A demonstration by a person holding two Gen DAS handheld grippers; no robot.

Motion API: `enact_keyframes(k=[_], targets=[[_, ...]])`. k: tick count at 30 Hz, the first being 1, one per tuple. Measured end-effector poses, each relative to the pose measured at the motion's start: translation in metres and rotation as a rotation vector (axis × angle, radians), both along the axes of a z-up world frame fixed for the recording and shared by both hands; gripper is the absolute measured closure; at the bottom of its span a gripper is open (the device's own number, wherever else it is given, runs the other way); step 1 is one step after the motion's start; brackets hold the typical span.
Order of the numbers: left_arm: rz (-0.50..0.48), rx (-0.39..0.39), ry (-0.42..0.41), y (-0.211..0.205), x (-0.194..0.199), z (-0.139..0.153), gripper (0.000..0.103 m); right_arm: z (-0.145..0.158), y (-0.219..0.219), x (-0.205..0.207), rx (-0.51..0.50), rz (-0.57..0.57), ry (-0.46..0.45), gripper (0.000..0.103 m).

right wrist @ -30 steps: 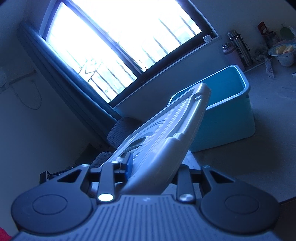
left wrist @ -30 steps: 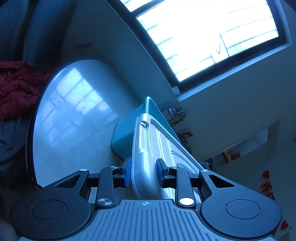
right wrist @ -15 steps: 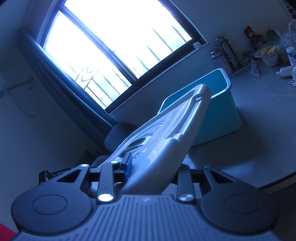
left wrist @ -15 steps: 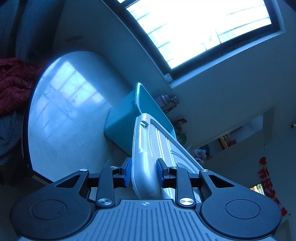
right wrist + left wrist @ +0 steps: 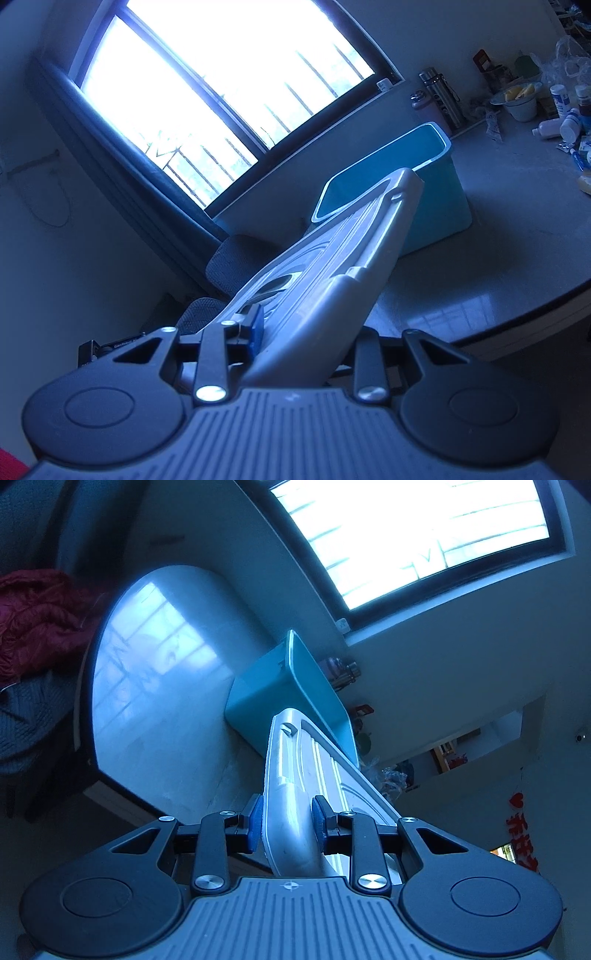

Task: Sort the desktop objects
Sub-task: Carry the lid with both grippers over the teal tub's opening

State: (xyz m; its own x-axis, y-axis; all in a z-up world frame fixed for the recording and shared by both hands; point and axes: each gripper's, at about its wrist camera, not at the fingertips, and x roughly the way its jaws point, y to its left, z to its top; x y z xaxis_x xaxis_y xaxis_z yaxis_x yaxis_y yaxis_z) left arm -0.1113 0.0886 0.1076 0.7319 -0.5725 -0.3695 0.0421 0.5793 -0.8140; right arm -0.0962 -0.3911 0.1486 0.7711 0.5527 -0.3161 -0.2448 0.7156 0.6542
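Grey lid (image 5: pixel 295 786), lengthwise toward teal bin (image 5: pixel 266 686)

red characters on wall hanging (image 5: pixel 522 840), too blurred to read

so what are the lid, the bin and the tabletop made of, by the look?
Lid: moulded plastic, pale grey, satin; ribbed ridges and rounded edges suggest it.
Bin: teal plastic, smooth, with a lighter rolled rim.
Tabletop: glossy and hard, mirroring the window; faint veining hints at stone or a stone-look laminate, can't tell which.
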Motion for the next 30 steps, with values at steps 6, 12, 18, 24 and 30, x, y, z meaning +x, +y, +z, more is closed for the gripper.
enact_keyframes(k=[6,12,18,24,30], targets=[[-0.01,0.035,-0.016,-0.01,0.012,0.008,0.074,-0.002,-0.007,0.003,0.009,0.002,-0.003,0.072],[0.01,0.044,-0.034,-0.035,0.034,0.011,0.074,-0.004,-0.033,0.026,0.014,0.02,-0.016,0.072],[0.038,0.044,-0.041,-0.067,0.057,0.013,0.074,-0.007,-0.067,0.056,0.024,0.04,-0.016,0.072],[0.086,0.04,-0.052,-0.094,0.079,0.018,0.074,-0.008,-0.095,0.091,0.038,0.078,-0.017,0.072],[0.129,0.039,-0.049,-0.12,0.09,0.019,0.074,-0.007,-0.118,0.119,0.034,0.121,-0.023,0.072]])
